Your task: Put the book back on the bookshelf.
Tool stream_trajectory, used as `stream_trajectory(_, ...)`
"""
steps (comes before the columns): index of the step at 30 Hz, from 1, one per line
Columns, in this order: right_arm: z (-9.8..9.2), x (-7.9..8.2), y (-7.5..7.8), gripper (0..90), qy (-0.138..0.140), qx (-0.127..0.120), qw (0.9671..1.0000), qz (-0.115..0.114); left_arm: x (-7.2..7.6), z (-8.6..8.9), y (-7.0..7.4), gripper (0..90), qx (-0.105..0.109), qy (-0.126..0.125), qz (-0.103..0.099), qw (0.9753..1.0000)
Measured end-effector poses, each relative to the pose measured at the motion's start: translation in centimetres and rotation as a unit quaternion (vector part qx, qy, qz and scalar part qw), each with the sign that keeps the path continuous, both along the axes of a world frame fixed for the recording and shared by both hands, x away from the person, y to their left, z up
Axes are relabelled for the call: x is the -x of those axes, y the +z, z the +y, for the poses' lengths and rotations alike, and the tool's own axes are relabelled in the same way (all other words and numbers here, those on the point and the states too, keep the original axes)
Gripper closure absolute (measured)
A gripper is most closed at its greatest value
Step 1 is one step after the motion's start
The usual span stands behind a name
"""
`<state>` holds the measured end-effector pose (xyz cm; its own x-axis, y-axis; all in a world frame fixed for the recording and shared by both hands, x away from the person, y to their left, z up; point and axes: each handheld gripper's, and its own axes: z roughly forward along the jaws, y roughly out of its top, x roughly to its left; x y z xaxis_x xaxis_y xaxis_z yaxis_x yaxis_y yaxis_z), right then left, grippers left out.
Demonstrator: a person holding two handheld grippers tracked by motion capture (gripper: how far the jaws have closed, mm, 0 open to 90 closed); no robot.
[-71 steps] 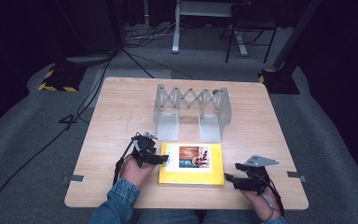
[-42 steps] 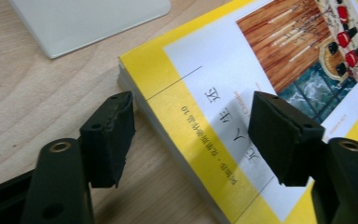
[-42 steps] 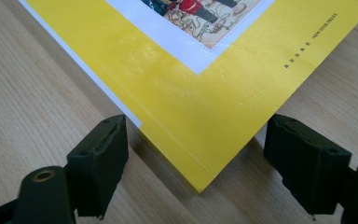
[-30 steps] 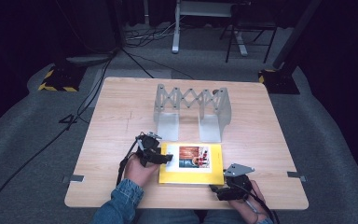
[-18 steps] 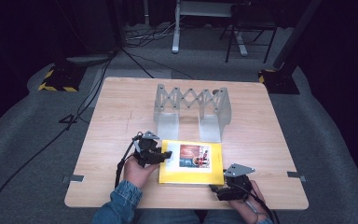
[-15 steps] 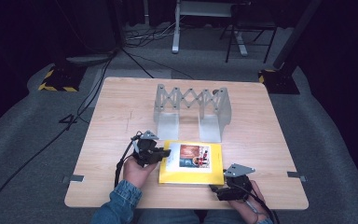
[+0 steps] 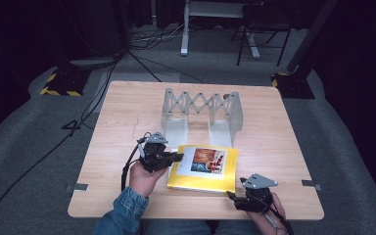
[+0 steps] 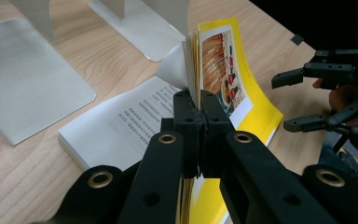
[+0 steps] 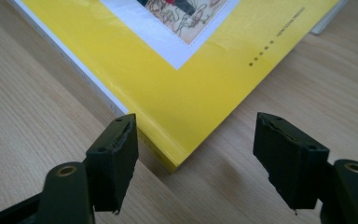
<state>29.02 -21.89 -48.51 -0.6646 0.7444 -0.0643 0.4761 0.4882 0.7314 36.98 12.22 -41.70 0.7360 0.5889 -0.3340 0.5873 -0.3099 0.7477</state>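
Observation:
A yellow book point(image 7: 203, 166) with a picture on its cover lies on the wooden table point(image 7: 127, 117) in front of me. My left gripper point(image 7: 176, 157) is shut on the cover's left edge together with a few pages. In the left gripper view the gripper point(image 8: 198, 100) holds the cover point(image 8: 261, 107) raised, baring a page of text point(image 8: 135, 121). My right gripper point(image 7: 232, 196) stands open at the book's near right corner. In the right gripper view that gripper point(image 9: 196, 121) has the yellow corner point(image 9: 177, 156) between its spread jaws, not touching it.
A grey metal accordion book rack point(image 7: 200, 110) stands just behind the book, and its flat base plates point(image 8: 23, 88) reach toward it. The table's front edge point(image 7: 196, 215) is close to both hands. Dark floor, cables and stands surround the table.
The left gripper has lifted the cover's left edge and the book has shifted slightly right. The right gripper moved left and nearer, up to the book's corner.

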Motion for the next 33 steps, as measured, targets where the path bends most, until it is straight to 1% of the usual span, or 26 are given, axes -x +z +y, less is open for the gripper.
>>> stream_trajectory(3, 0.1, 0.4, 0.6, 26.1, 0.0, 0.005, 0.9997, -0.022, 0.0, -0.2, 0.6, 88.1, 0.005, -0.005, 0.0, 1.0)
stream_trajectory(5, 0.5, 0.6, 0.9, 24.9, 0.005, 0.011, 0.9995, -0.028, -0.1, -0.4, 1.1, 88.1, 0.008, -0.009, -0.001, 0.9999)
stream_trajectory(8, 1.4, 0.7, 1.3, 22.3, 0.015, 0.021, 0.9991, -0.034, -0.2, -0.8, 1.8, 88.1, 0.021, -0.021, 0.006, 0.9995)
stream_trajectory(11, 2.4, 0.7, 1.6, 20.0, 0.019, 0.029, 0.9986, -0.04, -0.2, -1.3, 2.2, 88.1, 0.024, -0.028, 0.009, 0.9993)
stream_trajectory(13, 3.1, 0.6, 1.7, 18.2, 0.022, 0.037, 0.9978, -0.051, -0.2, -1.6, 2.4, 88.1, 0.028, -0.032, 0.009, 0.9991)
stream_trajectory(15, 3.8, 0.6, 1.8, 16.7, 0.025, 0.046, 0.9969, -0.058, -0.1, -1.8, 2.6, 88.1, 0.027, -0.037, 0.008, 0.9989)
stream_trajectory(16, 4.1, 0.6, 1.8, 16.2, 0.027, 0.049, 0.9966, -0.061, -0.1, -2.0, 2.7, 88.1, 0.031, -0.038, 0.009, 0.9988)
stream_trajectory(18, 5.0, 0.6, 1.7, 15.4, 0.036, 0.058, 0.9952, -0.07, -0.1, -2.0, 2.7, 88.1, 0.037, -0.042, 0.014, 0.9984)
stream_trajectory(21, 6.0, 0.5, 1.5, 15.3, 0.04, 0.069, 0.9936, -0.079, -0.1, -2.0, 2.6, 88.1, 0.042, -0.044, 0.018, 0.998)
stream_trajectory(23, 6.6, 0.6, 1.4, 15.4, 0.037, 0.082, 0.9912, -0.098, -0.1, -2.0, 2.5, 88.1, 0.051, -0.045, 0.024, 0.9974)
stream_trajectory(25, 7.2, 0.6, 1.4, 15.5, 0.037, 0.089, 0.9896, -0.107, -0.3, -2.0, 2.3, 88.1, 0.063, -0.047, 0.033, 0.9963)
stream_trajectory(28, 8.0, 0.4, 1.1, 15.3, 0.044, 0.096, 0.9885, -0.108, -0.2, -2.1, 2.2, 88.1, 0.064, -0.048, 0.035, 0.9962)
stream_trajectory(29, 8.4, 0.4, 0.8, 15.5, 0.046, 0.104, 0.9876, -0.108, -0.2, -2.1, 2.2, 88.1, 0.066, -0.047, 0.035, 0.9961)
stream_trajectory(30, 8.7, 0.4, 0.7, 15.3, 0.049, 0.11, 0.9866, -0.111, -0.2, -2.2, 2.3, 88.1, 0.065, -0.048, 0.036, 0.9961)
stream_trajectory(33, 9.3, 0.5, 0.4, 15.3, 0.046, 0.121, 0.9833, -0.128, 0.0, -2.3, 2.3, 88.1, 0.063, -0.049, 0.035, 0.9962)
